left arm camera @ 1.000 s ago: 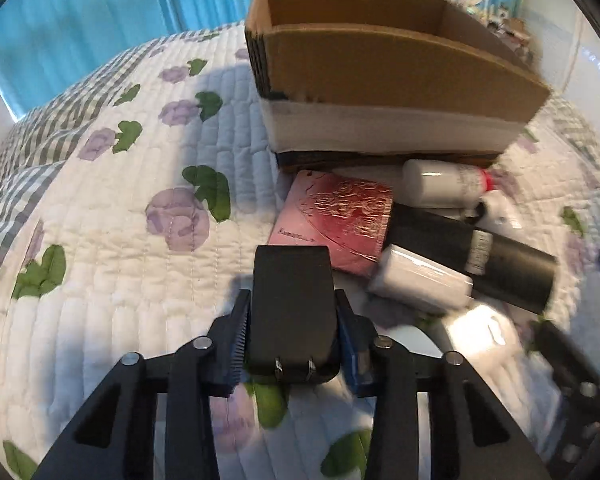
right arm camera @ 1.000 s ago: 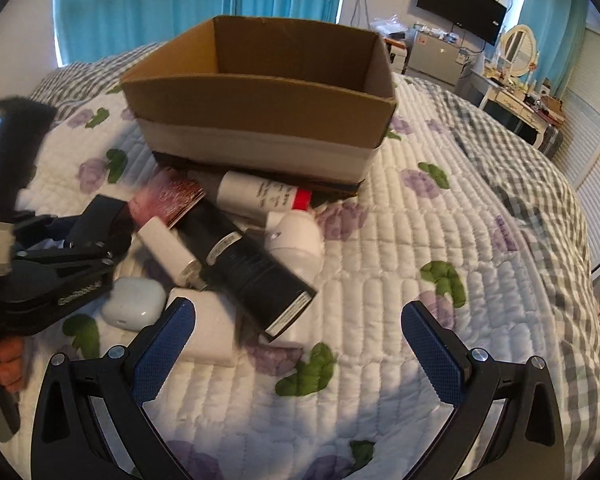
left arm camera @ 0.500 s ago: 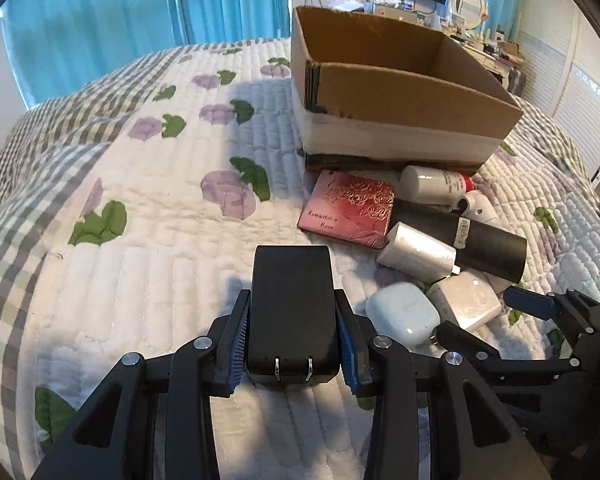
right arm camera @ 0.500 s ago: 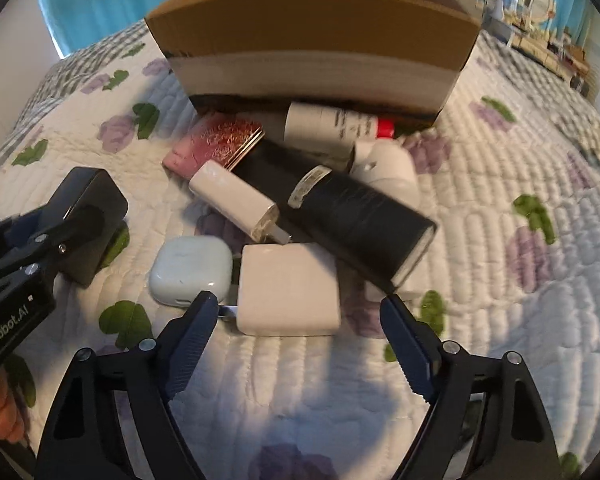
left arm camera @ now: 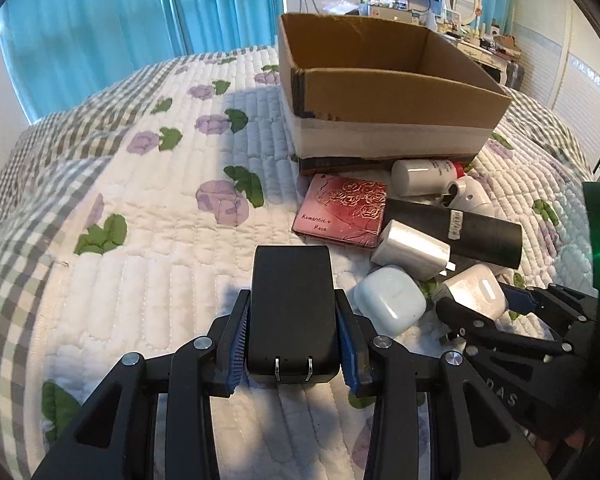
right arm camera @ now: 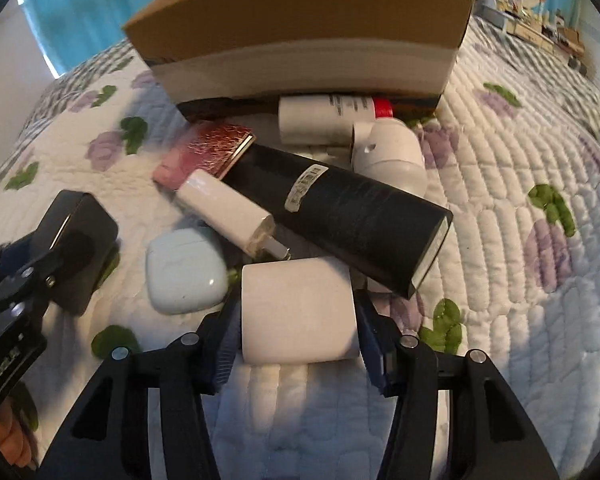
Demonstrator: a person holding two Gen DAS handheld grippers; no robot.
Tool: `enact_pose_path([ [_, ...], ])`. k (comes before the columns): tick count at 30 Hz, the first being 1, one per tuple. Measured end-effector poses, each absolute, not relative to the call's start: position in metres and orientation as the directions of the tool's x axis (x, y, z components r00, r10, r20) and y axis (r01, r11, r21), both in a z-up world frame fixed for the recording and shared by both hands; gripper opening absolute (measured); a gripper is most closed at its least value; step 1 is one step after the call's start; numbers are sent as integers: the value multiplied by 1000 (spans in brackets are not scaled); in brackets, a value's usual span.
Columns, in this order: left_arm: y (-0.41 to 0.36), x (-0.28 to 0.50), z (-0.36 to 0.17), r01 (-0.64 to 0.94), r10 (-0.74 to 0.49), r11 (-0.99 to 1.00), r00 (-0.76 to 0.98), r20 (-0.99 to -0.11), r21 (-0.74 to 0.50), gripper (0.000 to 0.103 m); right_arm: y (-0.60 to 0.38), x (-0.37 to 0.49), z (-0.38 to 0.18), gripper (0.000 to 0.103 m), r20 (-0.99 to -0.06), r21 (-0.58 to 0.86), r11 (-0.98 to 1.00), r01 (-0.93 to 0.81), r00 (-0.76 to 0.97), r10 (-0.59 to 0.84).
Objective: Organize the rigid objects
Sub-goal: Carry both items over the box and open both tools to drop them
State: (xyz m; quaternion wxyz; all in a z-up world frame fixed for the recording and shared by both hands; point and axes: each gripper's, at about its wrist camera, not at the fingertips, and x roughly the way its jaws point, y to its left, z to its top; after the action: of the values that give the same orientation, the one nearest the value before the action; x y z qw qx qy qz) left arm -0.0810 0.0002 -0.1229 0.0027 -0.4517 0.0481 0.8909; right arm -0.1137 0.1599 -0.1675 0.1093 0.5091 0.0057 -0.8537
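Down on the bed, the left gripper's [left arm camera: 292,344] fingers [left arm camera: 236,344] were clamped on a black charger [left arm camera: 292,304], held just above the quilt [left arm camera: 140,240]. The right gripper [right arm camera: 296,332] was closing its fingers [right arm camera: 226,344] around a white adapter [right arm camera: 298,308], pads at its sides. Just beyond lay an earbud case [right arm camera: 184,270], a black tube [right arm camera: 340,212] and a pink case [left arm camera: 344,208], before the cardboard box [left arm camera: 388,92].
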Motion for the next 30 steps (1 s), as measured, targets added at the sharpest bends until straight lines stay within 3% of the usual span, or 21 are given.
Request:
enact_pose_path([
  [14,20,-86,-55,-81,-29,-990,-677,-735,114,39,175,-93,-67,52,-751,102,-960,259,-613,-245],
  [24,23,-172,11,-86,-32,-986,-737,-676,140,39,190,-155,24,52,-641,56,-954,296,-722,-262],
  [30,28,-236,4,-111,-2,-987,-724,-689,120,39,192,-215,57,52,-595,18,-956,291,-766,-244],
])
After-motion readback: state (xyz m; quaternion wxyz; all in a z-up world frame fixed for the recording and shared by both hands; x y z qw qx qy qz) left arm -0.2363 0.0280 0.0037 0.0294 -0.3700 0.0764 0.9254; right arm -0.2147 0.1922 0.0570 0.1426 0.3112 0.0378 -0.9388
